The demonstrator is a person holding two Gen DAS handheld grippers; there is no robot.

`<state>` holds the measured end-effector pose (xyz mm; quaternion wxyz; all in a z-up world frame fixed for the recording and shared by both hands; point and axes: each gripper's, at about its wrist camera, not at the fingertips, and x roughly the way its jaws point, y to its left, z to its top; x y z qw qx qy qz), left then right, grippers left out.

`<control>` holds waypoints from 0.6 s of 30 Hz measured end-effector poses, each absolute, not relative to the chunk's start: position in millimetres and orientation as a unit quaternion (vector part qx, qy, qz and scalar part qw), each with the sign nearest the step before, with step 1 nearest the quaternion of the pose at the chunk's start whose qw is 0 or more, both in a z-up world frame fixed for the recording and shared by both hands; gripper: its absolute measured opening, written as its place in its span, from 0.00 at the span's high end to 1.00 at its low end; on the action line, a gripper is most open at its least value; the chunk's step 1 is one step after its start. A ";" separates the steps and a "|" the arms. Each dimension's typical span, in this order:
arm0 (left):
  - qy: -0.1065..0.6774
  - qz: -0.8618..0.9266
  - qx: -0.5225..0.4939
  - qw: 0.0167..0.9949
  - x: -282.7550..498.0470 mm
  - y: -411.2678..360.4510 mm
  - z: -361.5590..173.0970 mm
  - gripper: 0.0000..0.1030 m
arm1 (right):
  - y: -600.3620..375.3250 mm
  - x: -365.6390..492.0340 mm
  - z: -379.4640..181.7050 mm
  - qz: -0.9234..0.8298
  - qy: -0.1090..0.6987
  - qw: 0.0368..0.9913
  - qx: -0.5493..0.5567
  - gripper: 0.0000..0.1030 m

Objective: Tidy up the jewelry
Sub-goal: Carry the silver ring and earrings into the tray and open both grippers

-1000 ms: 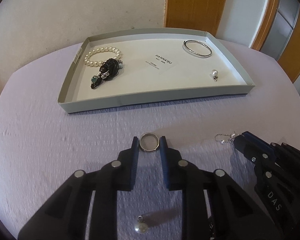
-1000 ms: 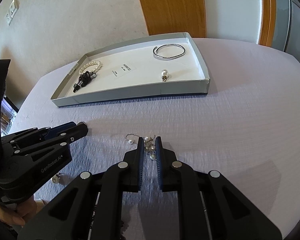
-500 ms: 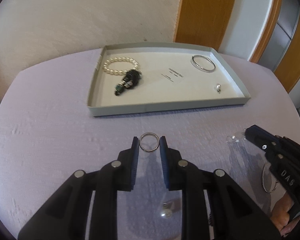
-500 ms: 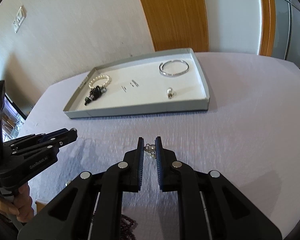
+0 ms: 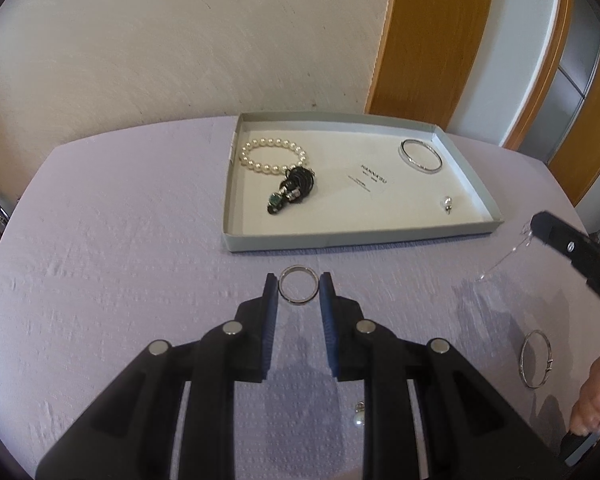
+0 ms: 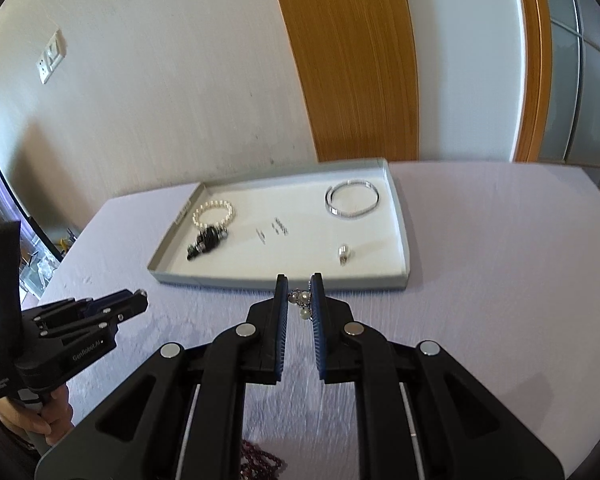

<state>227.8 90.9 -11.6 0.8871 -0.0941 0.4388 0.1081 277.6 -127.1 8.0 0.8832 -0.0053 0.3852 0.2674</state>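
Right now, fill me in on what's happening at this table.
A person is sorting jewelry into a grey tray with a pair of tongs in each hand. The left tongs pinch a silver ring; the right tongs grip a small pearl-and-chain piece, both held above the table short of the tray. A pearl bracelet, a bangle and a pearl drop already lie inside.

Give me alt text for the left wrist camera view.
The left gripper pinches a silver ring above a lilac tablecloth. Beyond lies a shallow grey tray holding a pearl bracelet, a dark pendant, a silver bangle and a pearl earring.
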 end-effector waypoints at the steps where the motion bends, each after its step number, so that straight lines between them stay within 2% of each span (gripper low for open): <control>1: 0.437 0.108 -0.095 0.888 227.3 91.5 -10.7 0.80 | -126.1 278.8 13.3 0.267 0.380 0.885 -0.007 0.88; 18: 0.418 0.110 -0.101 0.896 234.6 105.5 3.6 0.80 | -99.6 332.0 44.1 0.263 0.353 0.898 -0.007 0.88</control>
